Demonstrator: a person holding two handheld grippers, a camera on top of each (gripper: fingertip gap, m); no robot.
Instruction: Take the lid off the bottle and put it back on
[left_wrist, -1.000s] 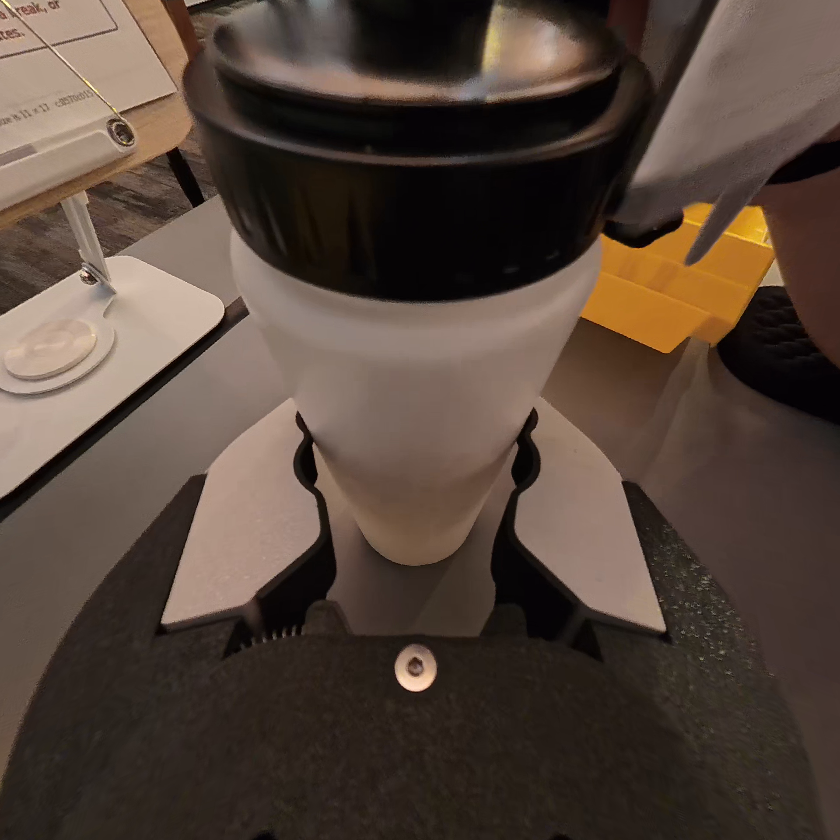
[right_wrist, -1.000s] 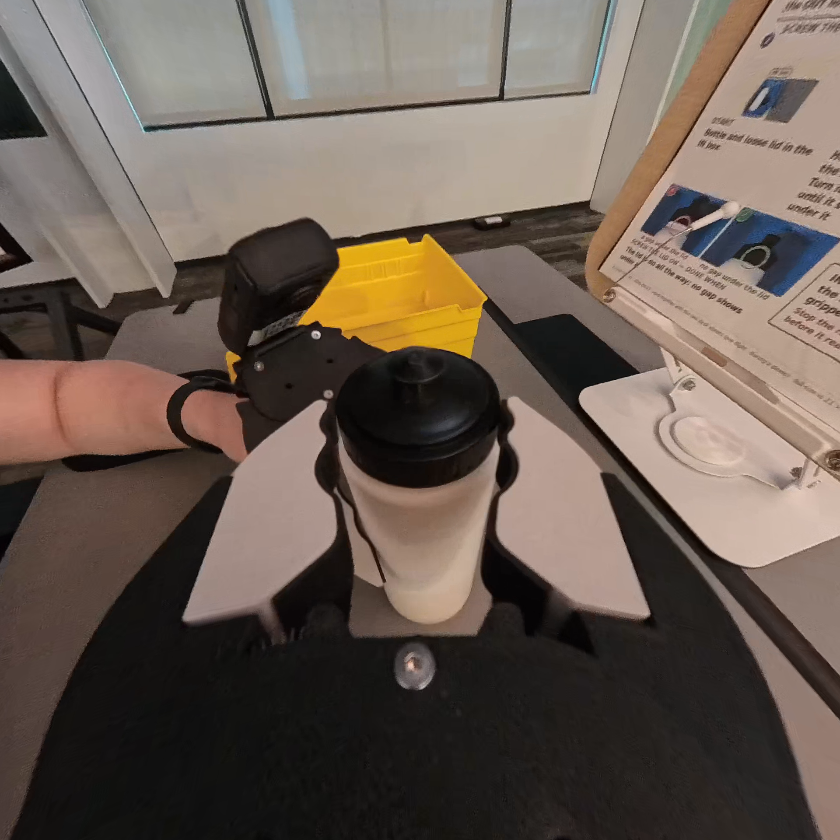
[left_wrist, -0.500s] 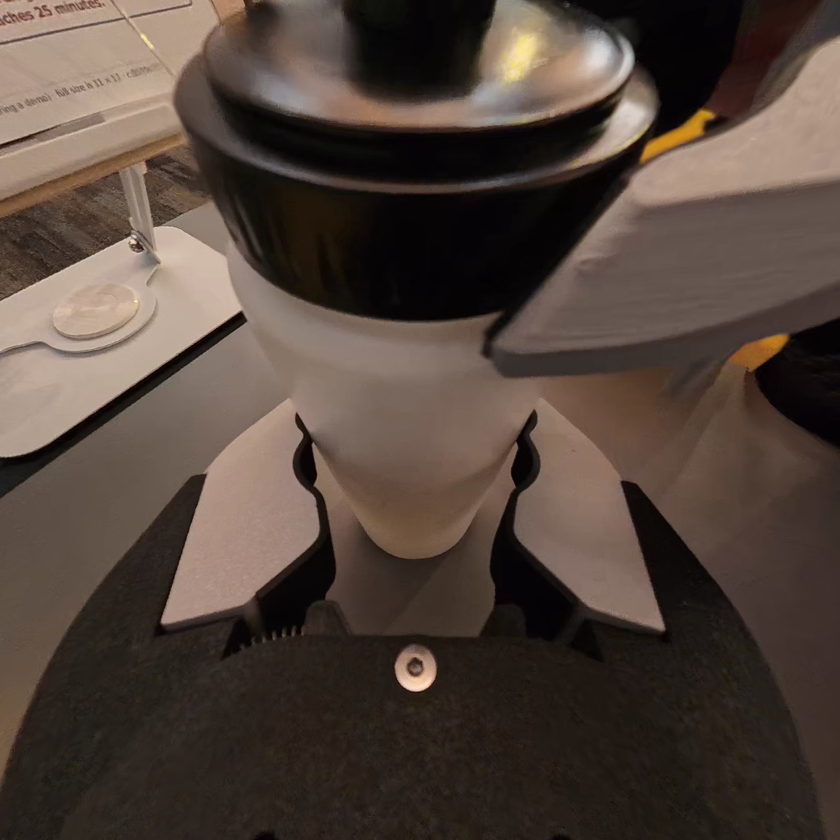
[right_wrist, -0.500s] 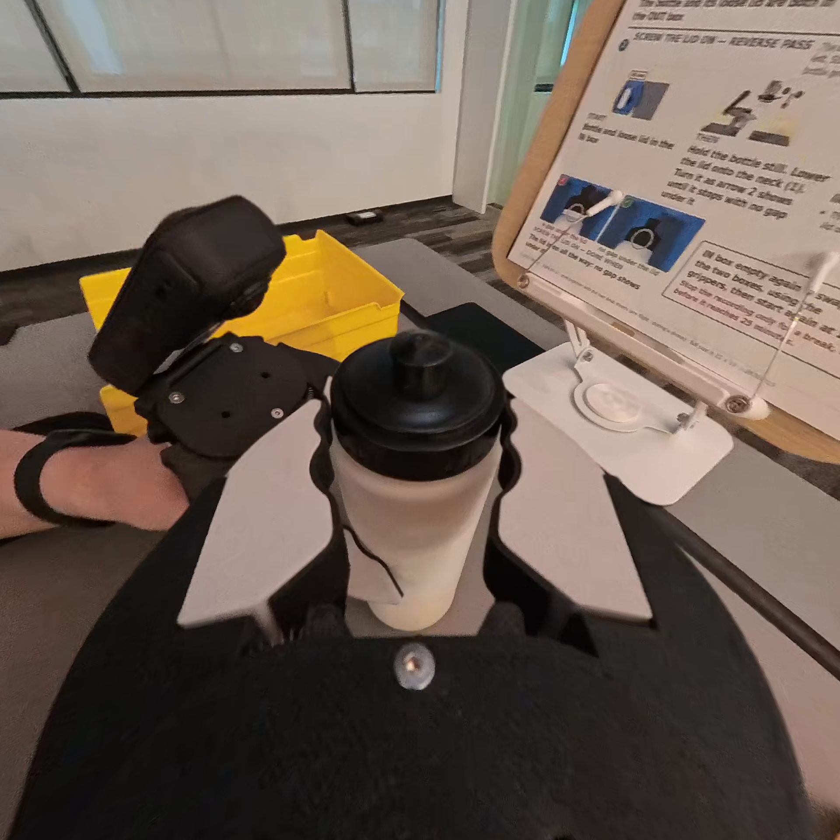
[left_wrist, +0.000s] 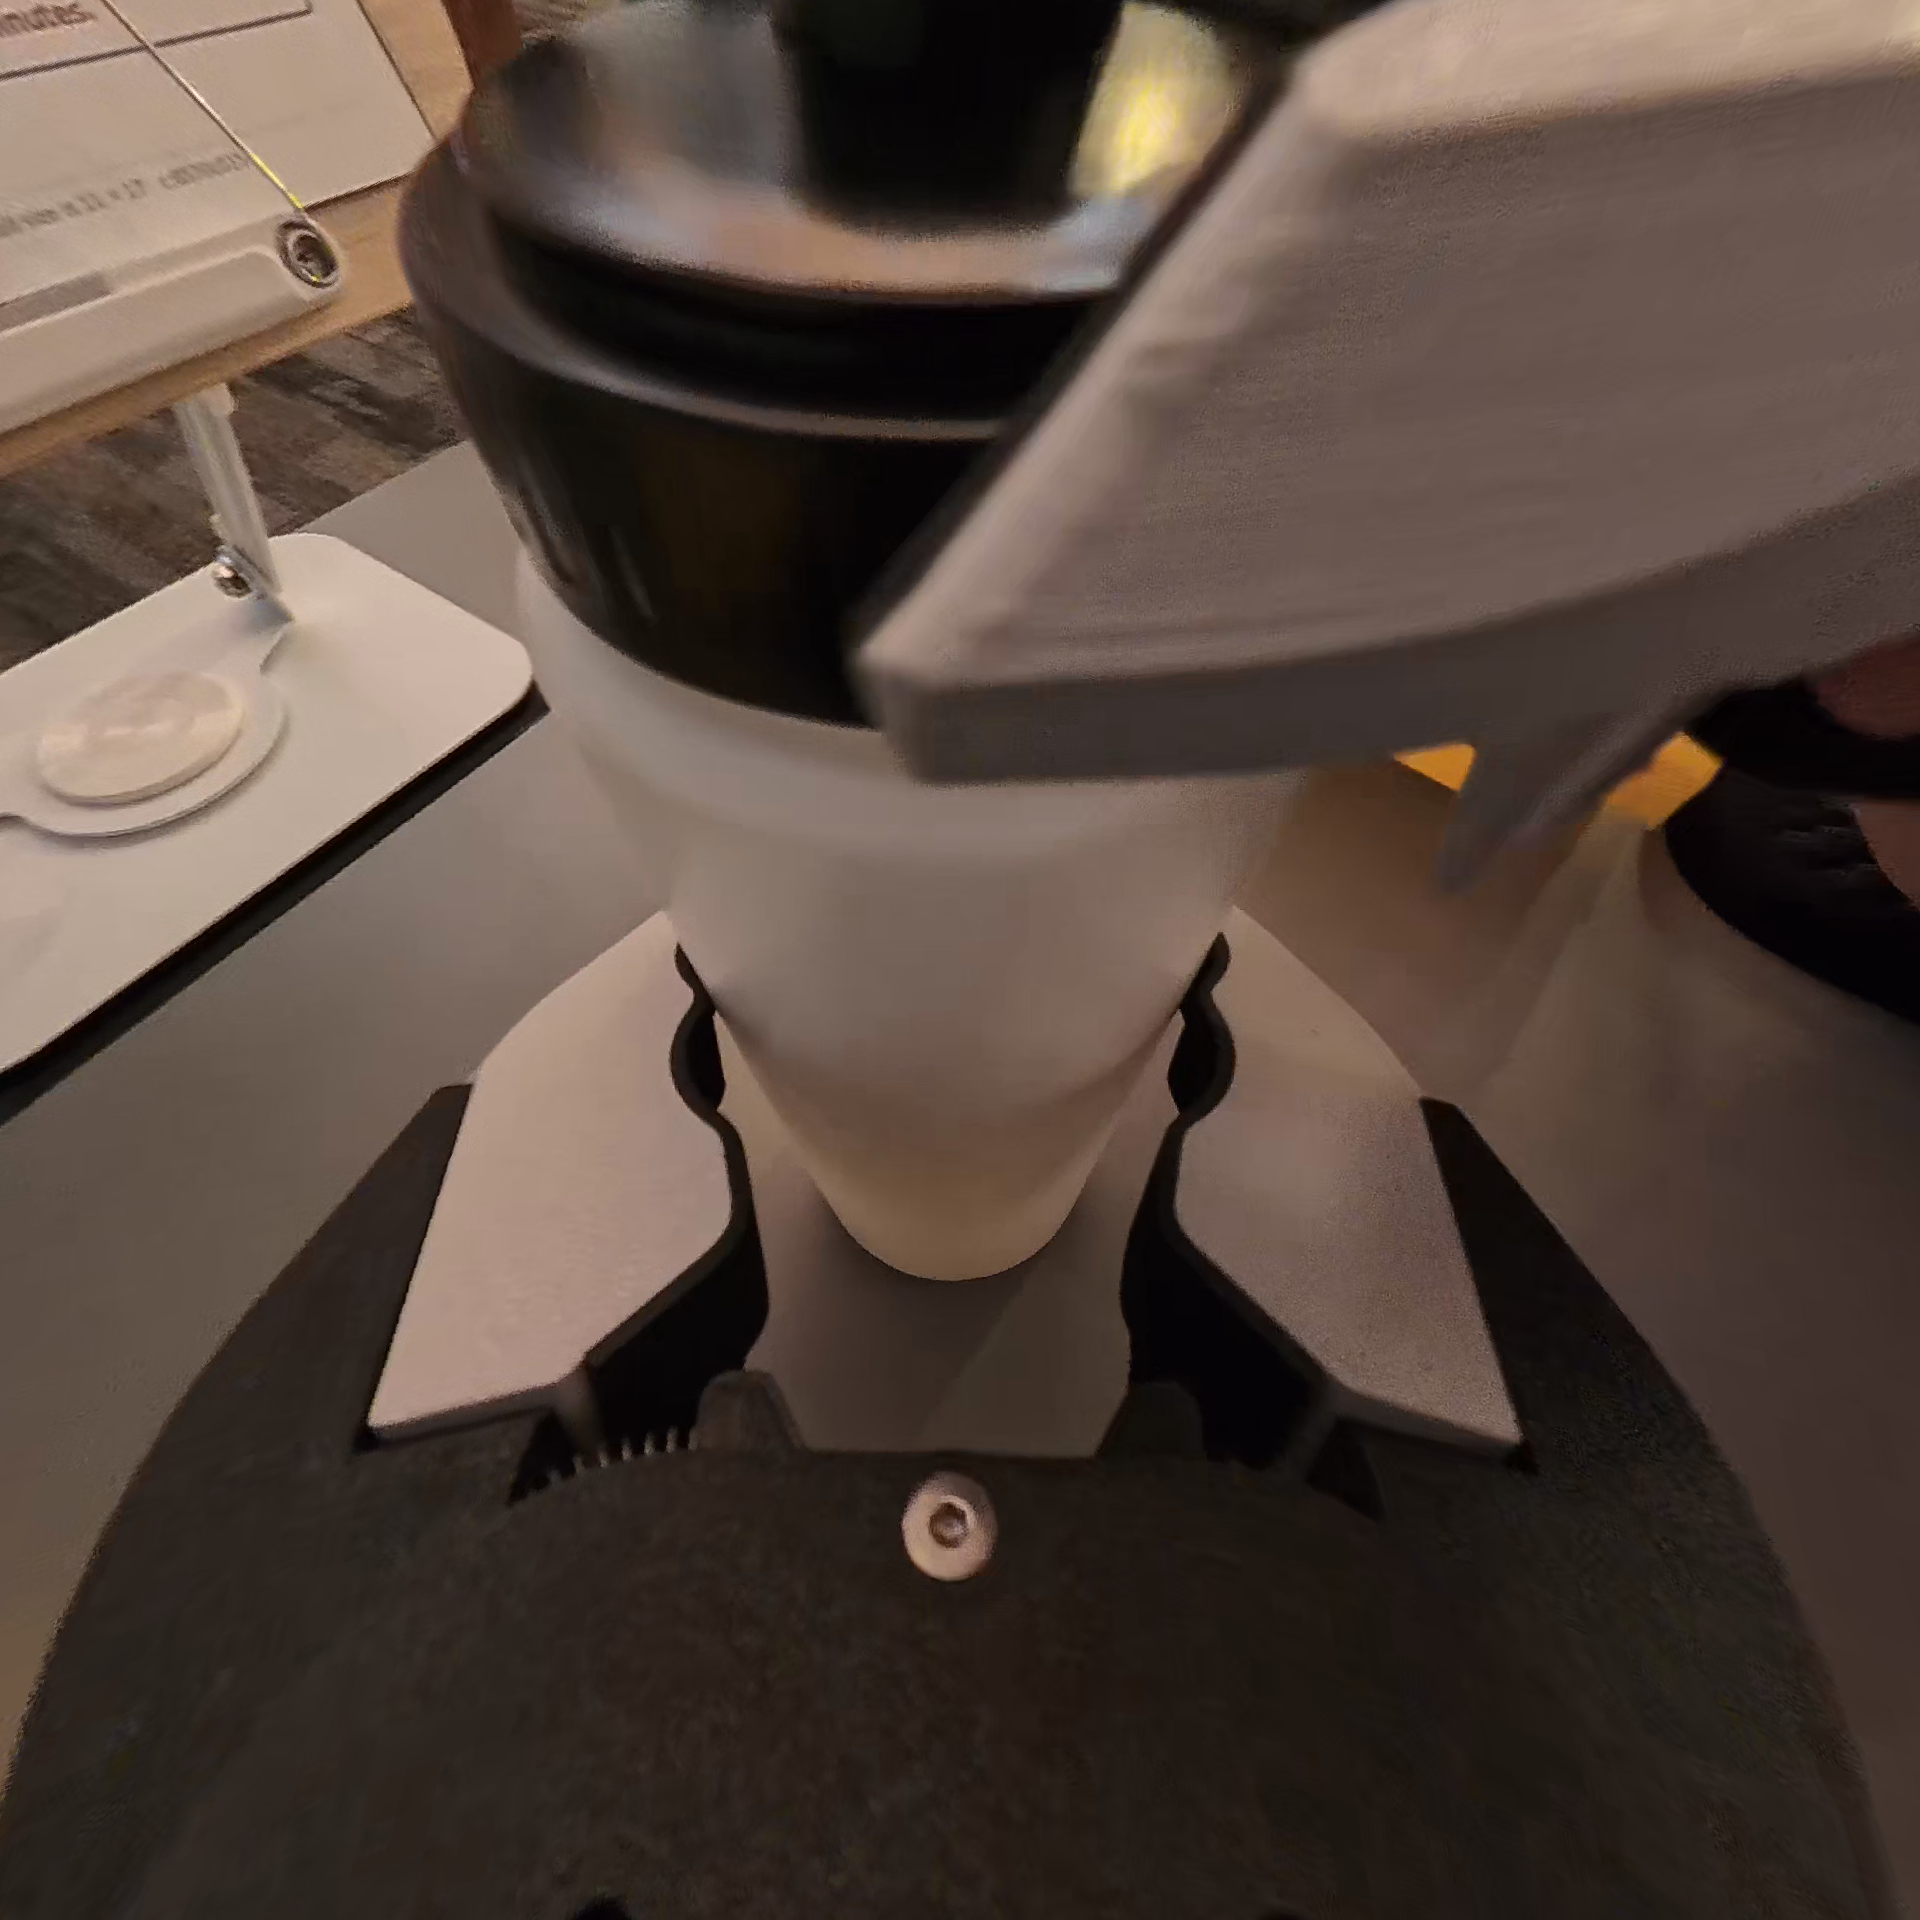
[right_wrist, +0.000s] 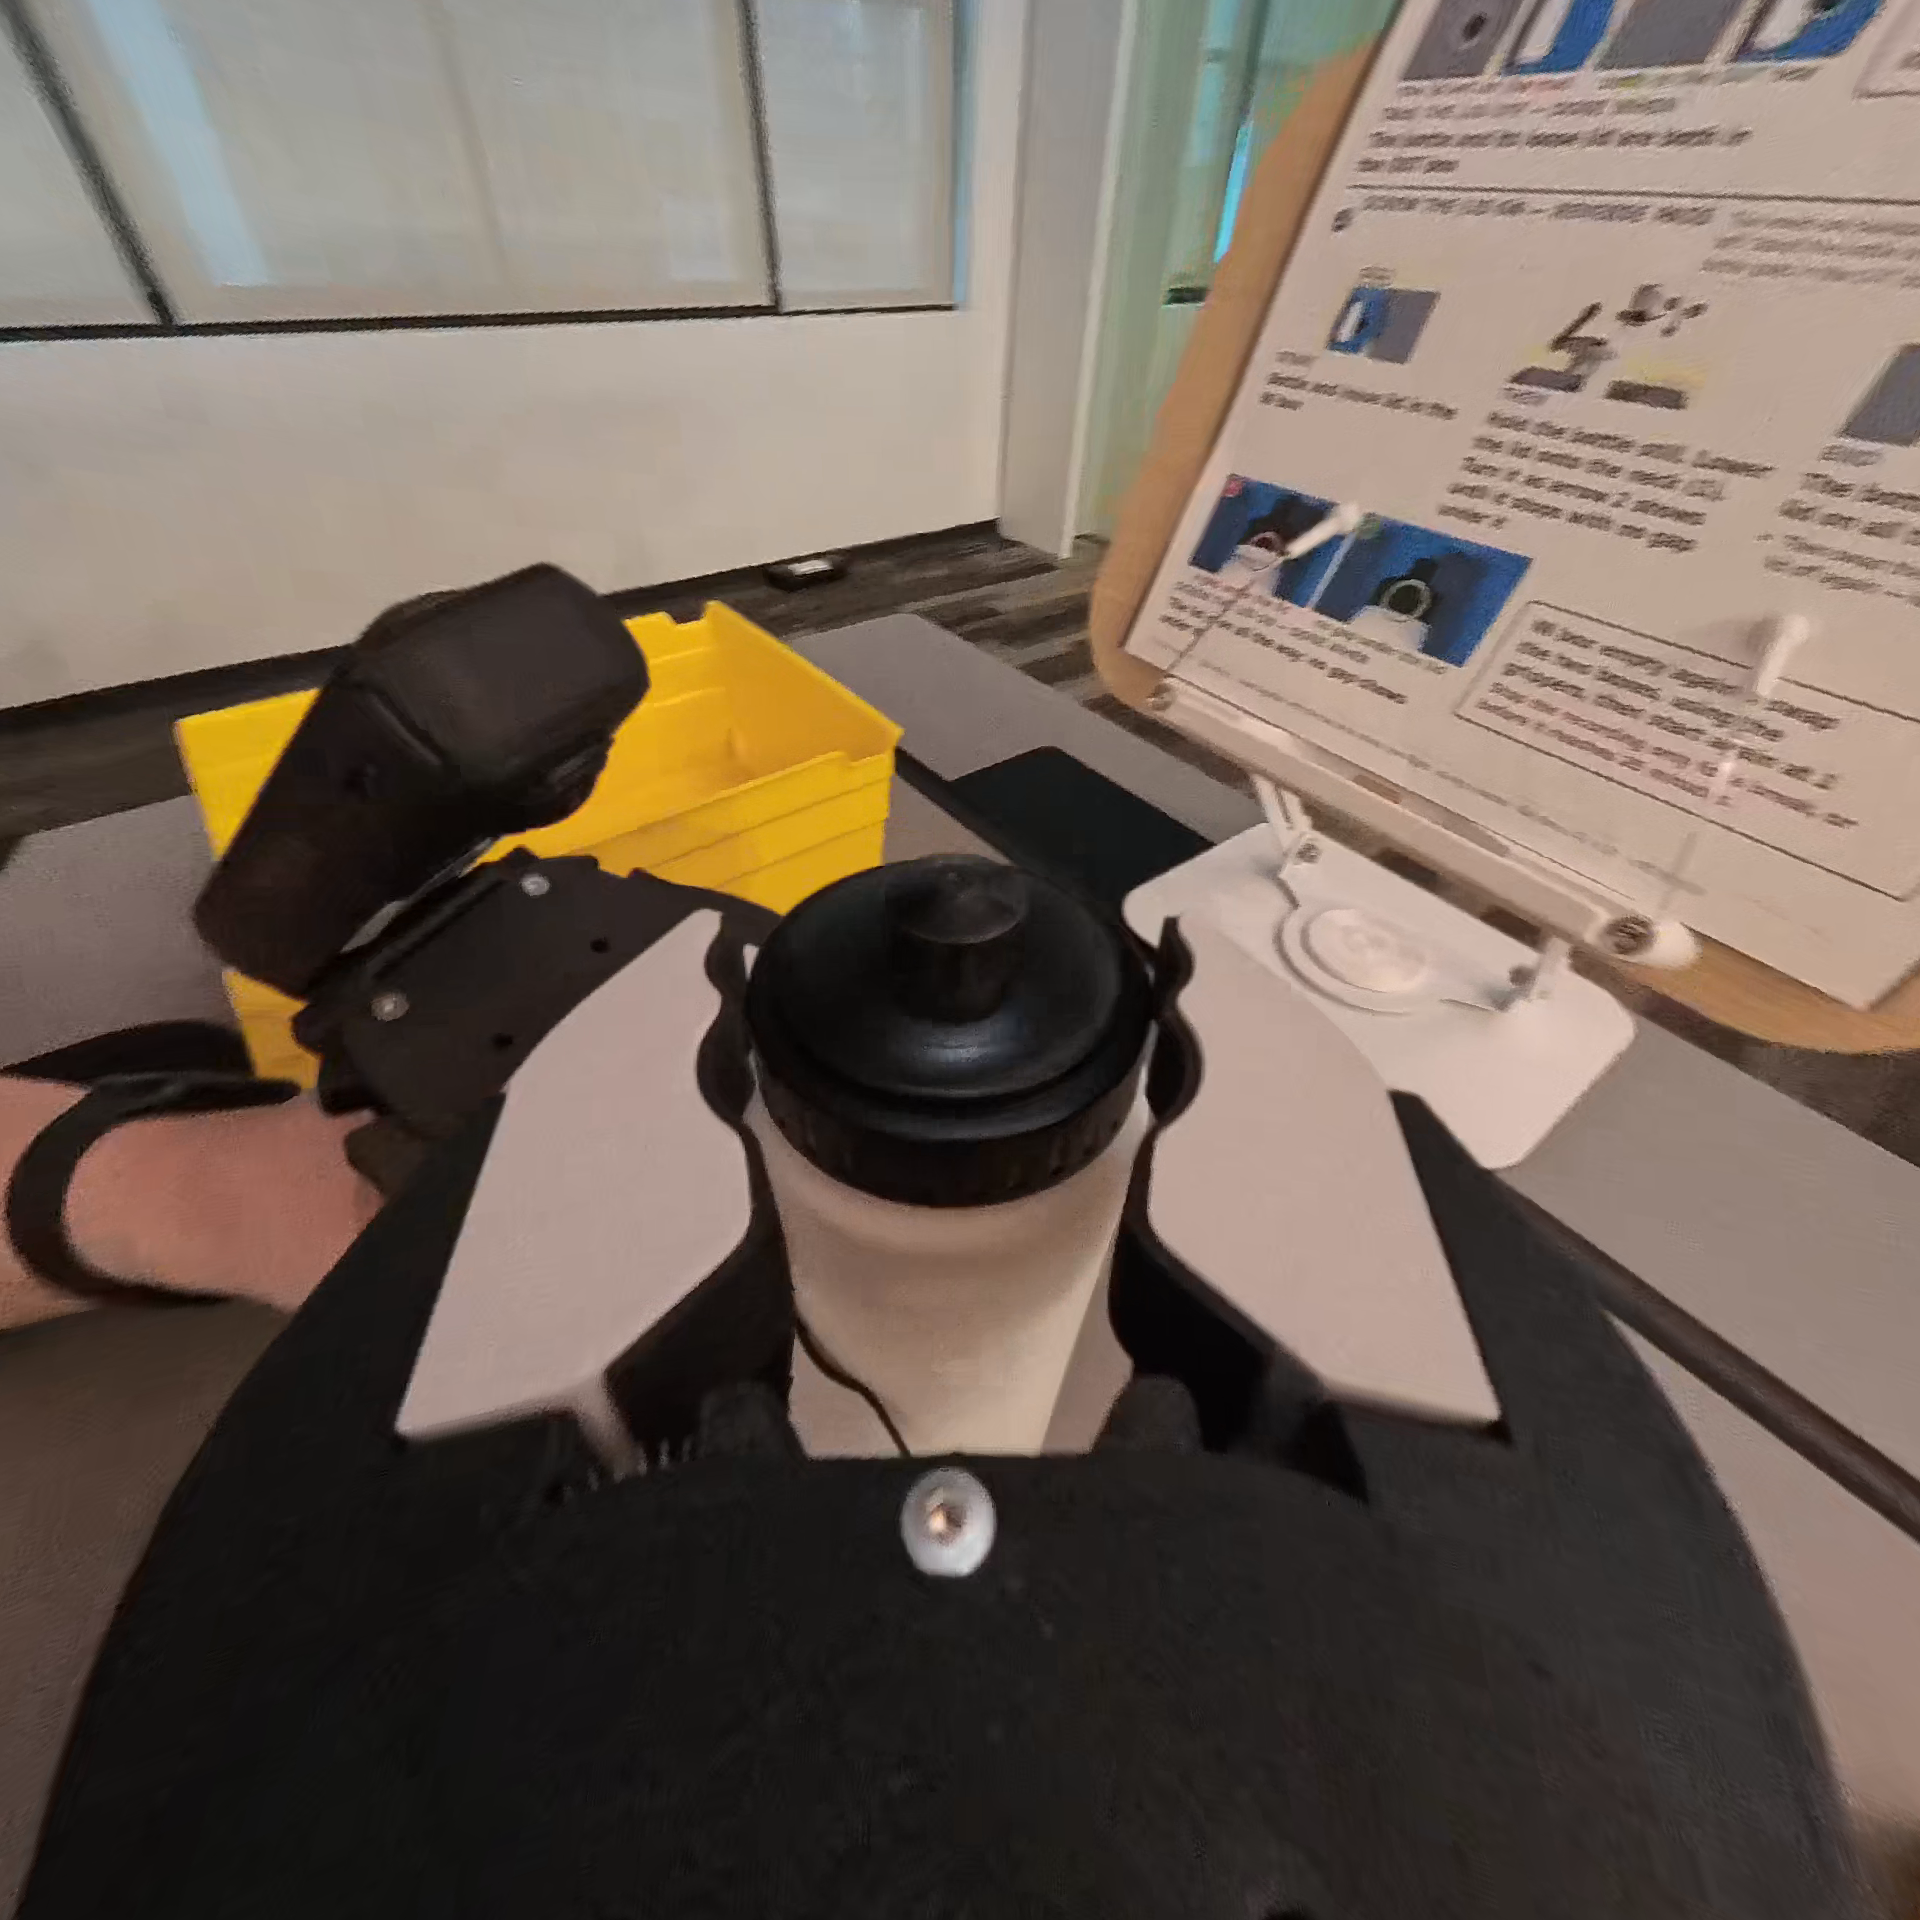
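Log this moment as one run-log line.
left gripper: shut on white plastic bottle | right gripper: jaws around black screw lid | lid seated

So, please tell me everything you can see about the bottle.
The bottle is frosted white, plastic-looking, standing upright on the grey table. Its black ribbed lid with a spout is on. The left gripper clamps the lower body; the right gripper closes around the lid.

The bottle (right_wrist: 951, 1278) is standing on the table (right_wrist: 1714, 1226), with the bin (right_wrist: 769, 769) lying behind-left and the stand (right_wrist: 1382, 997) sitting right.
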